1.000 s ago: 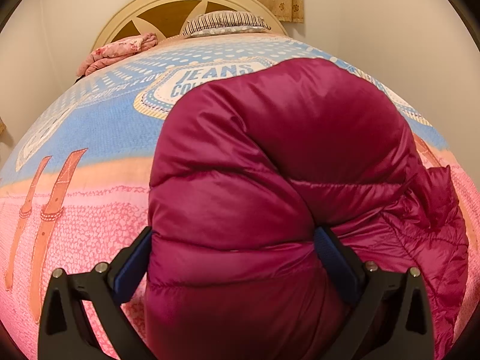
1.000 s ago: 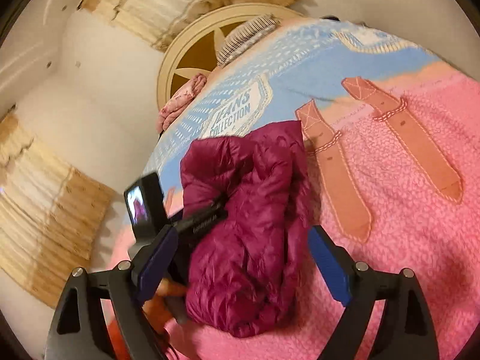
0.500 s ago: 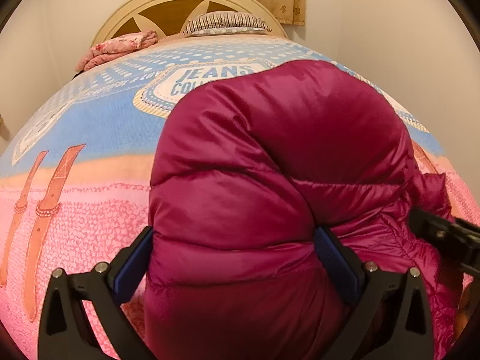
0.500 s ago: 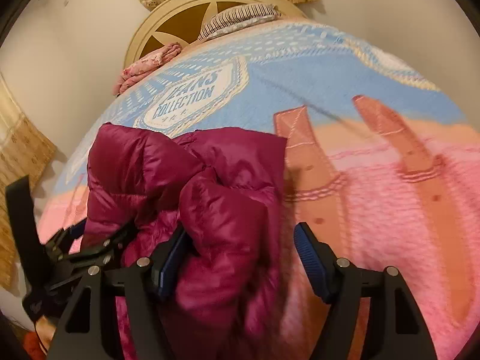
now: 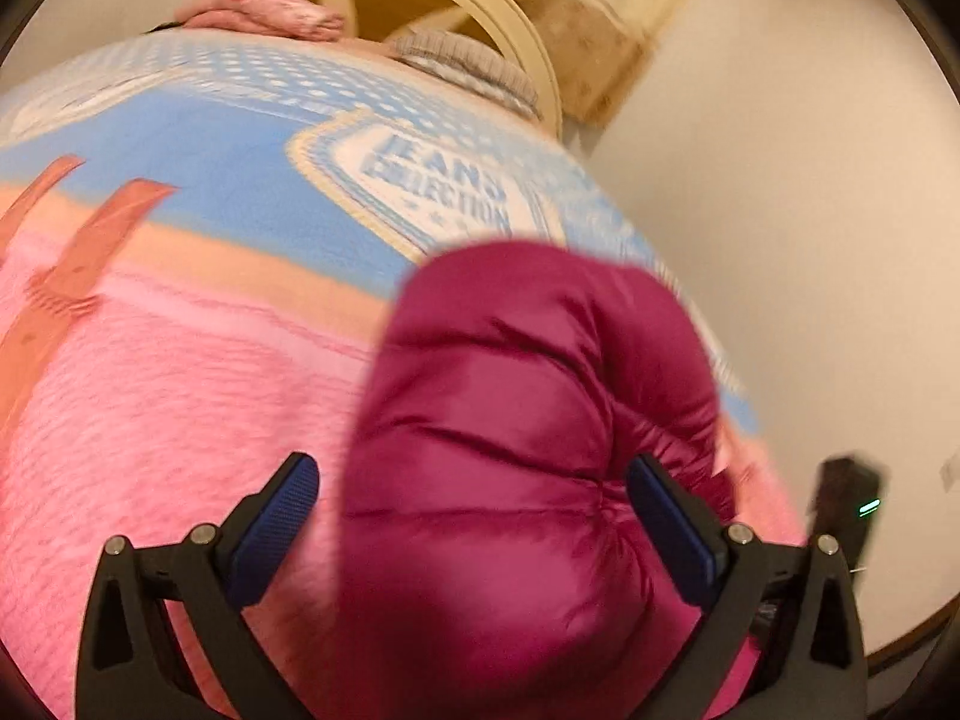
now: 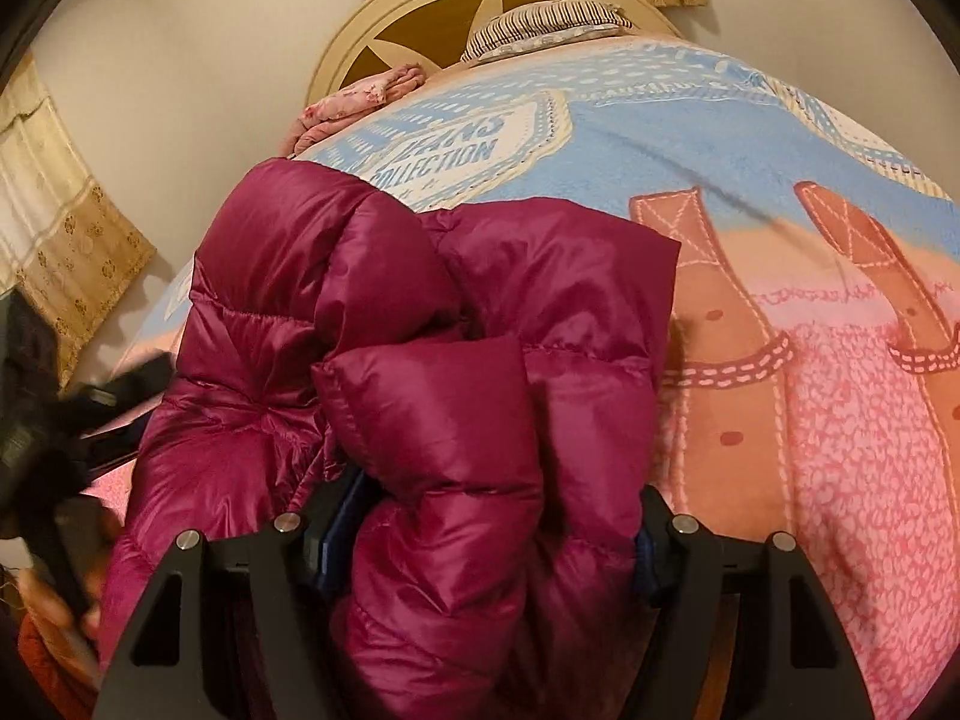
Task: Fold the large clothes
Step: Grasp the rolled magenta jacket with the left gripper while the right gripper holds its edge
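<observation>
Pink-and-blue fleece bedspread [image 6: 840,420] underlies the puffy magenta quilted down jacket [image 6: 456,420]; right claw [image 6: 480,540] pinches one slippery fold that may squirt free, left claw [image 5: 474,528] spread.

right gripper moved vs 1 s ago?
Yes. The right gripper has come in over the puffer jacket toward the headboard, its jaws closing onto a jacket fold now pressed between the pads.

I see pink-and-blue fleece "JEANS COLLECTION" blanket [image 6: 690,138] under the gripper; ahead, cream round wooden headboard [image 6: 384,18], striped pillow [image 6: 546,18], crumpled pink floral cloth [image 6: 354,102]; beige patterned curtain [image 6: 66,228] left.
</observation>
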